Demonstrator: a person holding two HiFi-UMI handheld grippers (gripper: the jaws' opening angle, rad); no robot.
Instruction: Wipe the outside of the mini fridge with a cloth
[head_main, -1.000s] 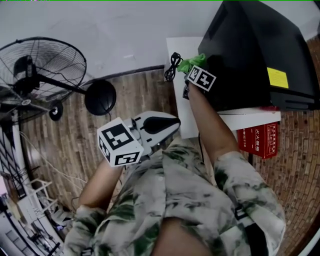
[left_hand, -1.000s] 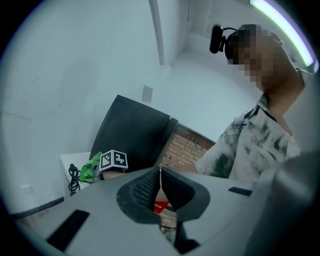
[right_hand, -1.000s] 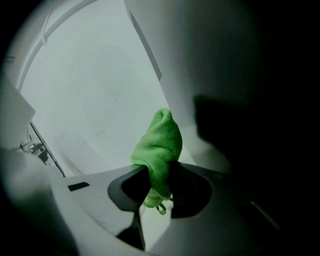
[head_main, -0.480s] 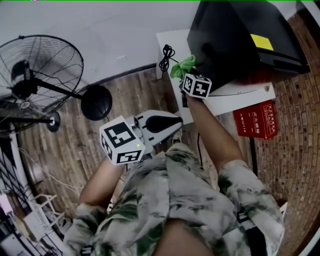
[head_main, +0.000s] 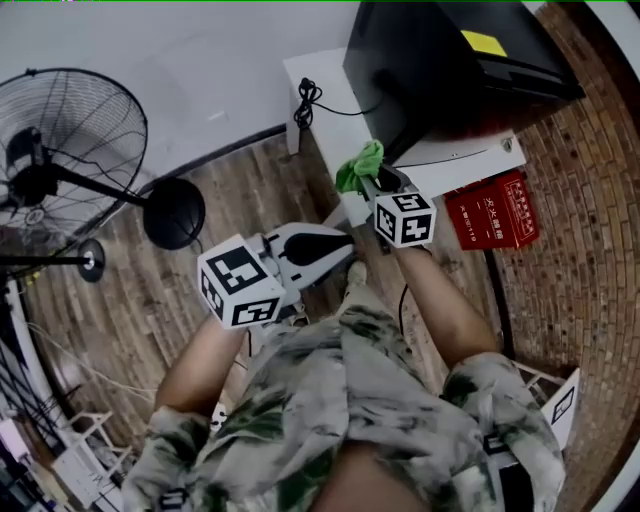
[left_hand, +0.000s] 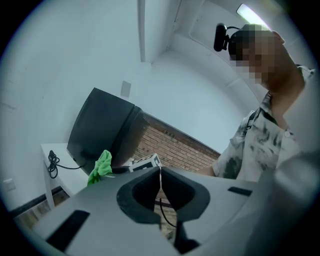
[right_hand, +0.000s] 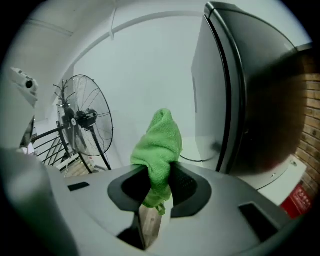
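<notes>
So the left gripper (head_main: 338, 247) is just parked close to the chest on a bent, bare left arm (head_main: 200, 358), pointing across toward the other arm. From its own view the jaws are pressed together with nothing in them. The right arm (head_main: 440, 300) is stretched out forward, way further than the left, and the right gripper (head_main: 377, 183) at the end of it has its jaws clamped on a bunched-up green cloth (right_hand: 159, 145) that sticks out past the tips.

Soft, even indoor light, one ceiling lamp (left_hand: 251, 13) glaring; gripper views bend and darken at edges.
</notes>
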